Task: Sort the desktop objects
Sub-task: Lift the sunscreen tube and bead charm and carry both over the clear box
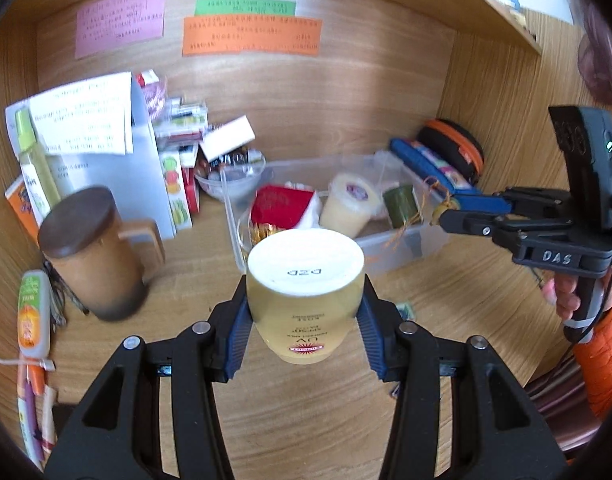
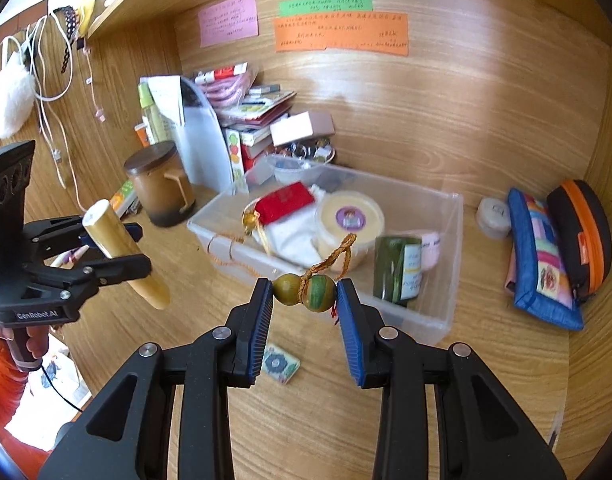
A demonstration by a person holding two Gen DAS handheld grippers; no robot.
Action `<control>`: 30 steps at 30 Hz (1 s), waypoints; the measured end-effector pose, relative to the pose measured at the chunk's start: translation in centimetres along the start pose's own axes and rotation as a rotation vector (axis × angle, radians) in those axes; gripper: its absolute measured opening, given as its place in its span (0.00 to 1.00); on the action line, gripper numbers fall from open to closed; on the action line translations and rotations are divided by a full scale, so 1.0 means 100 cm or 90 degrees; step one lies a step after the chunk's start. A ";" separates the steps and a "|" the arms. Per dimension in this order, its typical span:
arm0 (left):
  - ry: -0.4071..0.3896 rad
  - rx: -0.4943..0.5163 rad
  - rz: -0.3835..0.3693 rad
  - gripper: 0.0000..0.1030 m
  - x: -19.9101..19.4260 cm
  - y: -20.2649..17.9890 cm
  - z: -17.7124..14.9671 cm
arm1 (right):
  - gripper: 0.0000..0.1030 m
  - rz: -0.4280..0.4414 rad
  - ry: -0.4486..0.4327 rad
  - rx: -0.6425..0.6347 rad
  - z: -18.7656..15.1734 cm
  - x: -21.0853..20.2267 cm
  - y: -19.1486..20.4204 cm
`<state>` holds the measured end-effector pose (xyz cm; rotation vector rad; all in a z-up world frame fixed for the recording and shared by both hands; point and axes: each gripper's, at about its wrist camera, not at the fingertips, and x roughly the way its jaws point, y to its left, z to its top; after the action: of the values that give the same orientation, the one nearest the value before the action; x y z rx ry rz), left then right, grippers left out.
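Note:
My left gripper (image 1: 305, 312) is shut on a yellow sunscreen tube (image 1: 305, 304) with a white cap end, held above the desk in front of the clear plastic bin (image 1: 406, 244). It also shows in the right wrist view (image 2: 124, 258) at the left. My right gripper (image 2: 305, 294) is shut on a green-and-brown gourd charm (image 2: 305, 294) with an orange cord, held just in front of the bin (image 2: 452, 240). In the left wrist view the right gripper (image 1: 442, 214) holds the charm over the bin's right end.
The bin holds a red pouch (image 2: 284, 202), a round yellow tub (image 2: 348, 220) and a green roll (image 2: 398, 270). A brown lidded mug (image 2: 160, 184) stands left. Pencil cases (image 2: 546, 256) lie right. A small tile (image 2: 280, 362) lies on the desk. Boxes and papers (image 2: 242, 120) stack behind.

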<state>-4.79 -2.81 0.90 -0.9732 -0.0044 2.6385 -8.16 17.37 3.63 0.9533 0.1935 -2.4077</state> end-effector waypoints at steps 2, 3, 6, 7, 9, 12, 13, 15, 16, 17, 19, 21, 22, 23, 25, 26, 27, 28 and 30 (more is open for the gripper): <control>-0.007 -0.007 -0.007 0.47 -0.002 0.004 0.010 | 0.29 -0.002 -0.006 0.000 0.007 0.000 -0.002; -0.011 -0.007 -0.007 0.47 -0.003 0.006 0.015 | 0.29 -0.003 -0.008 0.000 0.011 -0.001 -0.002; -0.022 -0.006 -0.008 0.47 -0.004 0.010 0.029 | 0.29 -0.009 -0.018 -0.007 0.023 -0.001 -0.003; -0.025 -0.006 -0.008 0.47 -0.004 0.011 0.035 | 0.29 -0.011 -0.022 -0.010 0.027 -0.001 -0.004; -0.031 -0.008 -0.011 0.47 -0.002 0.013 0.045 | 0.29 -0.015 -0.028 -0.016 0.036 0.000 -0.005; -0.036 -0.013 -0.016 0.47 0.003 0.017 0.057 | 0.29 -0.018 -0.032 -0.016 0.046 0.005 -0.008; -0.036 -0.014 -0.017 0.47 0.007 0.018 0.061 | 0.29 -0.019 -0.031 -0.016 0.048 0.007 -0.010; -0.033 -0.014 -0.021 0.47 0.015 0.018 0.066 | 0.29 -0.022 -0.029 -0.014 0.053 0.013 -0.015; -0.030 -0.014 -0.022 0.47 0.019 0.019 0.068 | 0.29 -0.023 -0.027 -0.013 0.054 0.015 -0.017; -0.025 -0.014 -0.024 0.47 0.027 0.019 0.070 | 0.29 -0.025 -0.025 -0.010 0.055 0.019 -0.020; -0.013 -0.013 -0.029 0.47 0.040 0.019 0.073 | 0.29 -0.029 -0.020 -0.003 0.057 0.025 -0.028; -0.001 -0.012 -0.033 0.47 0.052 0.020 0.074 | 0.29 -0.033 -0.012 0.009 0.059 0.034 -0.039; 0.007 -0.011 -0.036 0.47 0.059 0.019 0.075 | 0.29 -0.034 -0.008 0.013 0.059 0.037 -0.043; 0.015 -0.010 -0.040 0.47 0.066 0.019 0.075 | 0.29 -0.036 -0.002 0.018 0.060 0.043 -0.048; 0.027 -0.008 -0.044 0.47 0.078 0.019 0.075 | 0.29 -0.039 0.008 0.026 0.060 0.051 -0.057; 0.034 -0.007 -0.046 0.47 0.084 0.019 0.075 | 0.29 -0.040 0.014 0.029 0.060 0.055 -0.061; 0.042 -0.007 -0.049 0.47 0.090 0.019 0.075 | 0.29 -0.042 0.018 0.033 0.060 0.060 -0.065; 0.051 -0.006 -0.052 0.47 0.097 0.018 0.074 | 0.29 -0.042 0.022 0.035 0.060 0.063 -0.068; 0.064 -0.005 -0.053 0.47 0.107 0.018 0.073 | 0.29 -0.041 0.030 0.042 0.059 0.071 -0.075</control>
<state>-17.59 -0.48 -0.46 -1.0839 -0.0317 2.5137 -19.94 18.72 2.78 1.0500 0.1646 -2.4656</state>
